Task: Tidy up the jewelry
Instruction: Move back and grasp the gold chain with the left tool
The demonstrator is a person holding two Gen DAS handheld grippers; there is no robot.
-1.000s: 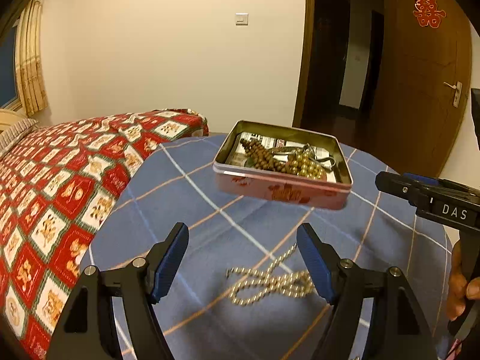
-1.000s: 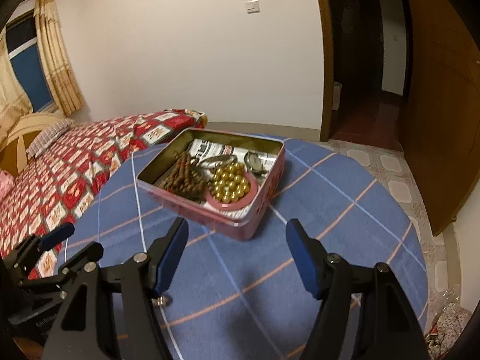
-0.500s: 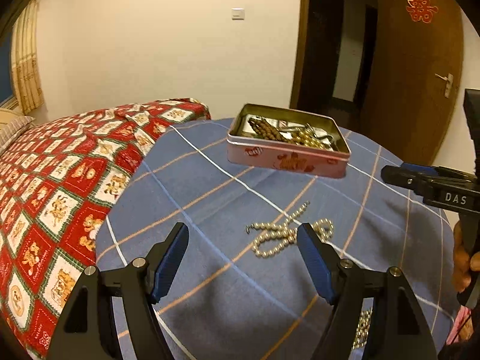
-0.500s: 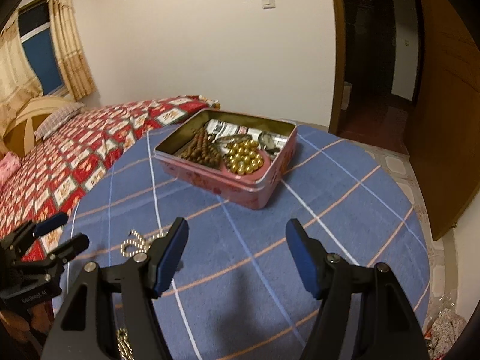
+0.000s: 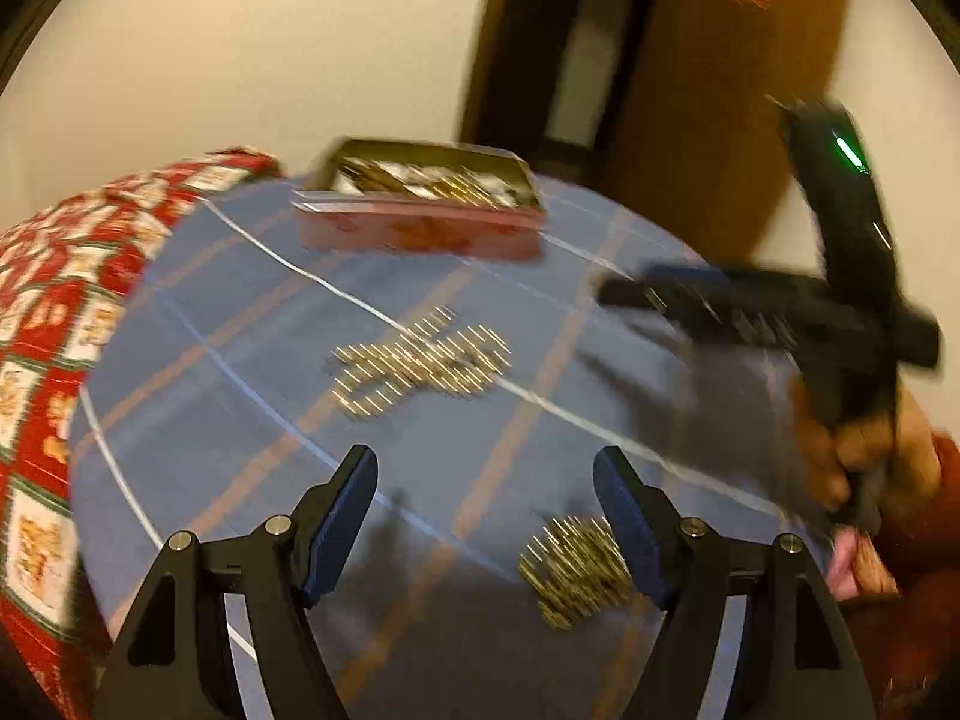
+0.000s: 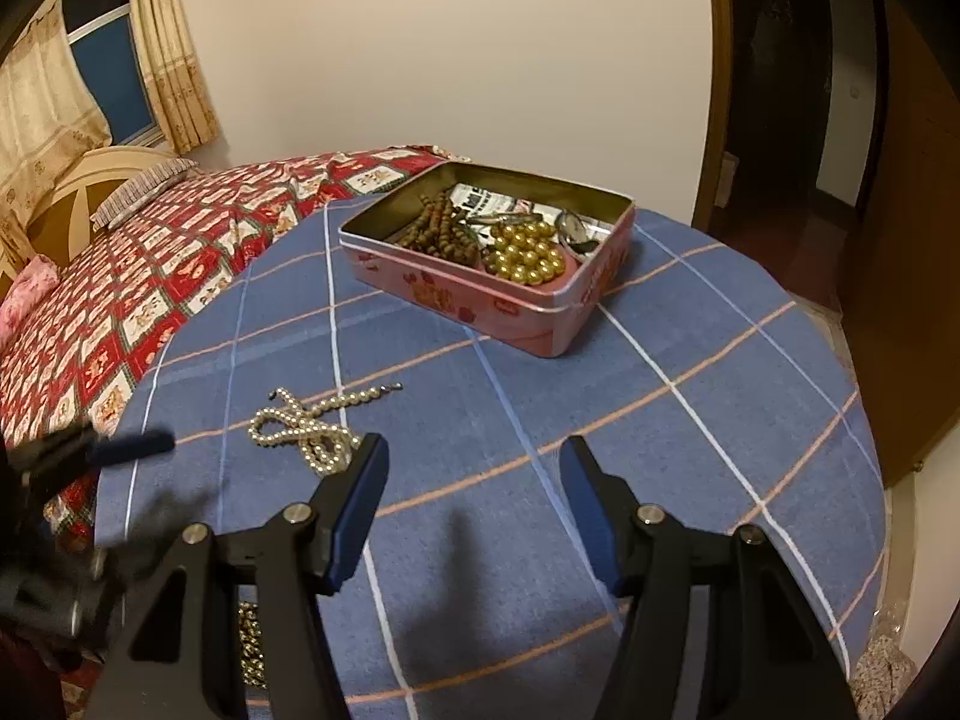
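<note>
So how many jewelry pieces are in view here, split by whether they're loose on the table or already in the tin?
Loose on the table: 2, the pearl necklace and a gold bead strand
In the pink tin: 3 I can make out, the brown bead string, gold bead bracelet and watch
Total: 5

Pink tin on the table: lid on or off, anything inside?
Open, partly filled. The pink tin has no lid on; brown beads, gold beads and a watch lie inside. No lid is visible.

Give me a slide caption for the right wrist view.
Open right gripper above checked tablecloth; pearl necklace nearby, pink tin beyond.
</note>
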